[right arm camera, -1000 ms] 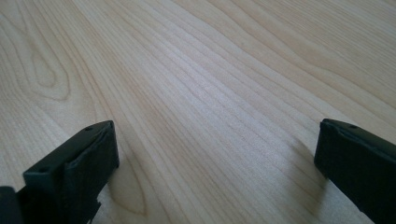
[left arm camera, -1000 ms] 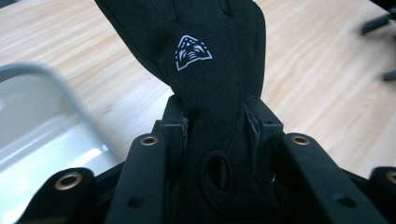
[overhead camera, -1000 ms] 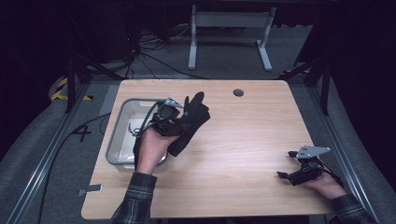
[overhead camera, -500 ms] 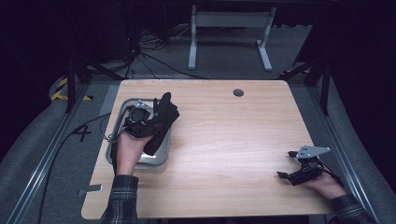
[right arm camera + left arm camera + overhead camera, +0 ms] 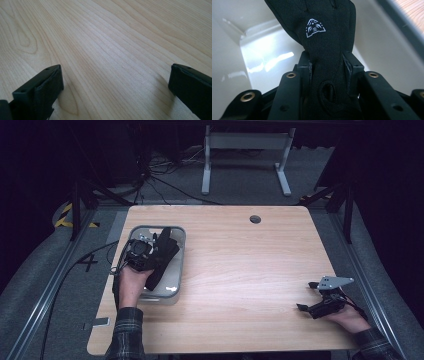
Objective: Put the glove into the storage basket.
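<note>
left gripper clamped on glove | over bin, table's 9 o'clock | risk: glove drapes rim, slides out | right gripper apart, idle

Matt cloth glove, glossy bin

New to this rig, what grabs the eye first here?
The black glove with a small white logo, pinched between the jaws of the left gripper and hanging over the clear plastic bin at the table's left side. Next, the right gripper resting near the right front corner of the bare wooden table, jaws wide apart with nothing between them.
</note>
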{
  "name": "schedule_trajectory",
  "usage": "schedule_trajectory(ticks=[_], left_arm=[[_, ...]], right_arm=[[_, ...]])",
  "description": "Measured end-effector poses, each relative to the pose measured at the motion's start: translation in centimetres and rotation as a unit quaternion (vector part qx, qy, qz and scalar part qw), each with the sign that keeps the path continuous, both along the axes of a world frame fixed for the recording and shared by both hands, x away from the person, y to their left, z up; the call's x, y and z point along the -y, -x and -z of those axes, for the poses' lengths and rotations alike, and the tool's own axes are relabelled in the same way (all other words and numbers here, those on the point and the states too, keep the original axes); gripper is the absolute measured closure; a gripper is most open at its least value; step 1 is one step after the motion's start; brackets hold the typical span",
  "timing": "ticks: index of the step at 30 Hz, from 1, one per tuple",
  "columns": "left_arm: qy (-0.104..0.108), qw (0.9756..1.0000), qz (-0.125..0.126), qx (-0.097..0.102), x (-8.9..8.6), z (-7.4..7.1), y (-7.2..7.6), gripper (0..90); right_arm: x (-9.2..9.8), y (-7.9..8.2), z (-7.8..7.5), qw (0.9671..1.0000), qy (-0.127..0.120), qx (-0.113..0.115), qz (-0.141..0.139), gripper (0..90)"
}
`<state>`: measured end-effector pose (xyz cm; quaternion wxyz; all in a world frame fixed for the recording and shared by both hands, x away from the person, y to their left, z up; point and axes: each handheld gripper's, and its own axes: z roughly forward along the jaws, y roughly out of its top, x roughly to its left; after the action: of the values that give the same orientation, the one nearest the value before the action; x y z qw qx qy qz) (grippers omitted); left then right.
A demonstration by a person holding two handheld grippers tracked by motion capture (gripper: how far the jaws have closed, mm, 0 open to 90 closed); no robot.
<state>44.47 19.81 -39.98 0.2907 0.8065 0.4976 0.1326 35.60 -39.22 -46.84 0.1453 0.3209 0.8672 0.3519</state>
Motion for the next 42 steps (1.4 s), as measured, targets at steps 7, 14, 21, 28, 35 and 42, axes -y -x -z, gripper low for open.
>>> schedule_trajectory(ticks=[7, 14, 21, 28, 35, 42], left_arm=[[-0.005, 0.9999, -0.009, -0.013, -0.3, 0.4, -0.3, 56.6], [0.010, 0.9997, -0.023, -0.002, -1.0, 0.0, -0.4, 29.0], [0.020, 0.9995, -0.012, 0.022, 0.0, -1.7, 0.2, 20.4], [0.043, 0.9982, 0.024, 0.035, 2.6, -3.1, 0.9, 18.5], [0.059, 0.9953, 0.057, 0.052, 5.7, -3.6, 1.8, 17.7], [0.068, 0.9912, 0.094, 0.065, 9.7, -3.4, 3.1, 17.3]], right_arm=[[0.0, 0.0, 0.0, 1.0000, 0.000, 0.000, 0.000, 0.3], [0.0, 0.0, 0.0, 1.0000, 0.000, 0.000, 0.000, 0.3], [0.0, 0.0, 0.0, 1.0000, 0.000, 0.000, 0.000, 0.4], [0.0, -0.1, 0.0, 1.0000, 0.000, 0.000, -0.002, 0.4], [0.0, 0.0, 0.0, 1.0000, 0.000, 0.000, -0.001, 0.4], [0.0, 0.0, 0.0, 1.0000, 0.000, 0.000, -0.001, 0.4]])
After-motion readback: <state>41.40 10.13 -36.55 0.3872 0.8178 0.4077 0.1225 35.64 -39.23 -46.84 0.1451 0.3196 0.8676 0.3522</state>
